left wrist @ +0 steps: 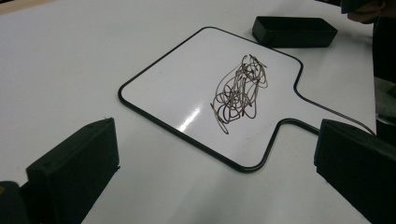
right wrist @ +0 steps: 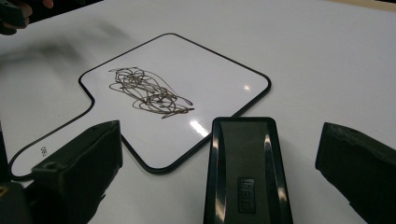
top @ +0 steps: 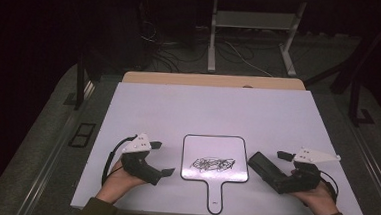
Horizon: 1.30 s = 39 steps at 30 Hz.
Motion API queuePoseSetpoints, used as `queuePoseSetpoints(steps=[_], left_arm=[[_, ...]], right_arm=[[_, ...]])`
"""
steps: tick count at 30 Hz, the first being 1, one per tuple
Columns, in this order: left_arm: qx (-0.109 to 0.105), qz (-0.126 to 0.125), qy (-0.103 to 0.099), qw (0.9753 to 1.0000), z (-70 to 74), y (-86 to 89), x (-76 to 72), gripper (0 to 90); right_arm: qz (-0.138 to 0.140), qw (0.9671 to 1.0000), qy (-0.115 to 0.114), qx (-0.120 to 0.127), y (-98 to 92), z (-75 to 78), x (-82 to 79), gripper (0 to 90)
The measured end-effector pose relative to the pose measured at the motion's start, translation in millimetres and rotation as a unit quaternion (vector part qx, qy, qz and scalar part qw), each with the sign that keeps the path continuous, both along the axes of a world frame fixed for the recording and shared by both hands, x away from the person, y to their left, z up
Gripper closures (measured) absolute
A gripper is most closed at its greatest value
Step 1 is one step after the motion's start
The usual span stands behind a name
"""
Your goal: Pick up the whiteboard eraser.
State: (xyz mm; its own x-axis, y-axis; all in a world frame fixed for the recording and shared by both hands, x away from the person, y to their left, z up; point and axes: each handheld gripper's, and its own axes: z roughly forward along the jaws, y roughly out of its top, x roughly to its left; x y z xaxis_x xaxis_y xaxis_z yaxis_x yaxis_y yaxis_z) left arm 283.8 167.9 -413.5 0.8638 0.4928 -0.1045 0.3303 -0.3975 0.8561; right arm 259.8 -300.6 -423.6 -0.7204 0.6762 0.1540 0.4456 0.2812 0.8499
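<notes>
high view: a small paddle-shaped whiteboard with a thin black rim and a short handle (top: 215,161) lies flat near the front edge of the white table top (top: 203,108), handle toward the person. a black scribble of looping marker lines (top: 213,163) sits at its centre. the left gripper (top: 161,159) rests just left of the board, jaws apart and holding nothing. the right gripper (top: 268,162) rests just right of it, pointing at a black rectangular board eraser (top: 263,168) that lies beside the board's right edge.

left gripper view: the two black jaws stand wide apart over bare table. the whiteboard (left wrist: 205,88) lies ahead, the scribble (left wrist: 239,91) intact, and the eraser (left wrist: 294,31) lies beyond the board's far corner.

right gripper view: the eraser (right wrist: 246,172) lies lengthwise between the spread jaws, neither jaw touching it; its near corner seems to meet the rim of the whiteboard (right wrist: 187,74). the scribble (right wrist: 147,91) shows no wiped streak.

judgement: the erasing has not begun. what is left is to close on the eraser, carry it over the board and wipe the marks away.
</notes>
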Motion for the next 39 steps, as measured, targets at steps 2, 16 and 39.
queuePoseSetpoints(steps=[2, 16, 39], left_arm=[[0.001, 0.0, 0.002, 1.0, -0.4, 0.0, 0.6, 0.0], [-0.004, -0.003, 0.006, 1.0, -2.4, 0.5, 0.2, 0.0], [-0.005, -0.005, 0.011, 0.9999, -6.3, 0.6, 0.6, 0.0]], right_arm=[[0.0, 1.0, -0.001, -0.001, -0.2, 0.0, -0.3, 0.0], [-0.001, 0.9998, 0.003, -0.019, -0.1, 4.3, -0.8, 0.0], [-0.022, 0.9974, 0.013, -0.067, -1.9, 3.9, 16.2, 0.0]])
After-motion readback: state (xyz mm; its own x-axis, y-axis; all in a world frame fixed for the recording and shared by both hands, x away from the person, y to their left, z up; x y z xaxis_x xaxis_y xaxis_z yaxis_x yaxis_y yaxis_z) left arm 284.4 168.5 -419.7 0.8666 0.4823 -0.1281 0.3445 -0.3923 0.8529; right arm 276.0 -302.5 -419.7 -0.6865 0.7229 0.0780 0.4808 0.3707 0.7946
